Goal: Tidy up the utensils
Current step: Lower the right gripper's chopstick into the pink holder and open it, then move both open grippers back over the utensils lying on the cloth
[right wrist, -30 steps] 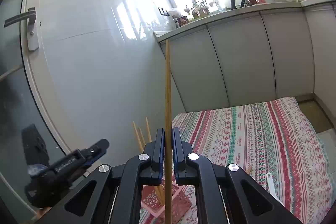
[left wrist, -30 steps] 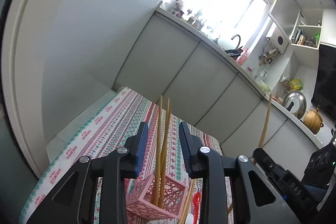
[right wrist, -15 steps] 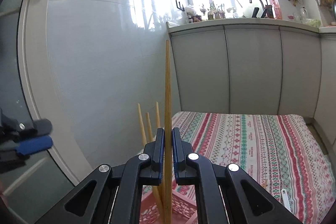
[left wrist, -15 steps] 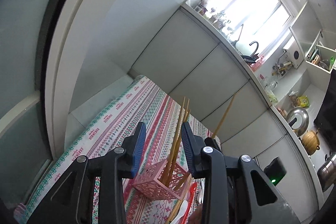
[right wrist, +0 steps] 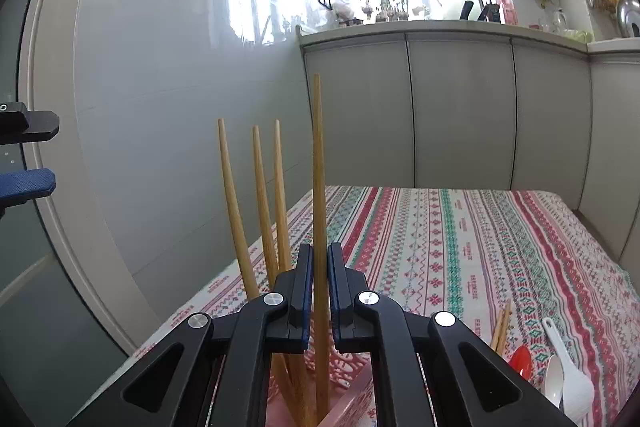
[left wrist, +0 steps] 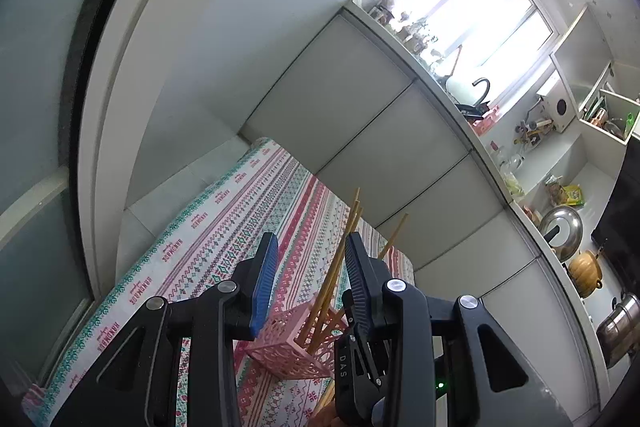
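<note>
My right gripper [right wrist: 320,251] is shut on an upright wooden chopstick [right wrist: 318,167], whose lower end reaches down into the pink lattice basket [right wrist: 352,367]. Three more chopsticks [right wrist: 260,195] stand in that basket just to the left. In the left wrist view the basket [left wrist: 288,351] sits on the striped tablecloth [left wrist: 224,227] below and beyond my left gripper [left wrist: 312,239]. That gripper is open, with nothing between its blue pads. The held chopstick [left wrist: 394,235] leans out behind its right finger. The basket's bottom is hidden.
On the cloth to the right of the basket lie two white spoons [right wrist: 560,375], a red spoon [right wrist: 520,365] and loose chopsticks [right wrist: 502,327]. Grey cabinets [right wrist: 460,115] back the table; a white wall and door frame run along its left side.
My right gripper has sunk with its chopstick toward the basket, so the standing chopsticks now rise beside it. The left gripper has shifted and rolled a little and stays open.
</note>
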Motion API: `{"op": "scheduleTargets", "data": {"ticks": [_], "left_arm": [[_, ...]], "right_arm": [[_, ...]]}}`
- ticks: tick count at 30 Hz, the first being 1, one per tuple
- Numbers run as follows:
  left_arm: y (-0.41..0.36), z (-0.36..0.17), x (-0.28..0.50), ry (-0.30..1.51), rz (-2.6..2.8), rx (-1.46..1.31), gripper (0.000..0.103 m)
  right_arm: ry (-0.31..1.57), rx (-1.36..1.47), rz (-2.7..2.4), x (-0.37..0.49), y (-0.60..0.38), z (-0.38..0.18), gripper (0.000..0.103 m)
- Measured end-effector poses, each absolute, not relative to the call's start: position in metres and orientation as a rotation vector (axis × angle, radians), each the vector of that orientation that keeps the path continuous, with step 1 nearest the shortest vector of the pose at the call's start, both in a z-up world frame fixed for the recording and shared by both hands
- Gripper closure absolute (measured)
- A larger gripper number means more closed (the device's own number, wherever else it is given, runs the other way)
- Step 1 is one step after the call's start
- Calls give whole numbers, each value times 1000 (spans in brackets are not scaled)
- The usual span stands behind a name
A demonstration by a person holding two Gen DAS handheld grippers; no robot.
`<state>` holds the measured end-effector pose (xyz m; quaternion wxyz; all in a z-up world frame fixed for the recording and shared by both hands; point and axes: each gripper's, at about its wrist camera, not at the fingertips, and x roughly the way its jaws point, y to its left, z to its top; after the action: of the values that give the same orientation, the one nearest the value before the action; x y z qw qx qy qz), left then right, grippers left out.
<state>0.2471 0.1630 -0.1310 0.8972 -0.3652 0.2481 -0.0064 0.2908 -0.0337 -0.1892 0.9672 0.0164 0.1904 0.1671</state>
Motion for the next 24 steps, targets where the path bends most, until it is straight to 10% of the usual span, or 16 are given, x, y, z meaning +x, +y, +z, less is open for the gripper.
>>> {"op": "scheduleTargets", "data": {"ticks": [3, 5, 7, 24], "left_arm": [[159, -130, 250, 524, -38, -750, 66], [153, -129, 251, 528, -47, -728, 66], [149, -129, 252, 537, -55, -715, 66], [129, -152, 270, 717, 6, -592, 58]], "right_arm": [[470, 14, 372, 294, -34, -181, 89], [511, -9, 362, 294, -35, -173, 46], [533, -7, 369, 292, -40, -165, 29], [643, 74, 208, 251, -150, -120, 29]]}}
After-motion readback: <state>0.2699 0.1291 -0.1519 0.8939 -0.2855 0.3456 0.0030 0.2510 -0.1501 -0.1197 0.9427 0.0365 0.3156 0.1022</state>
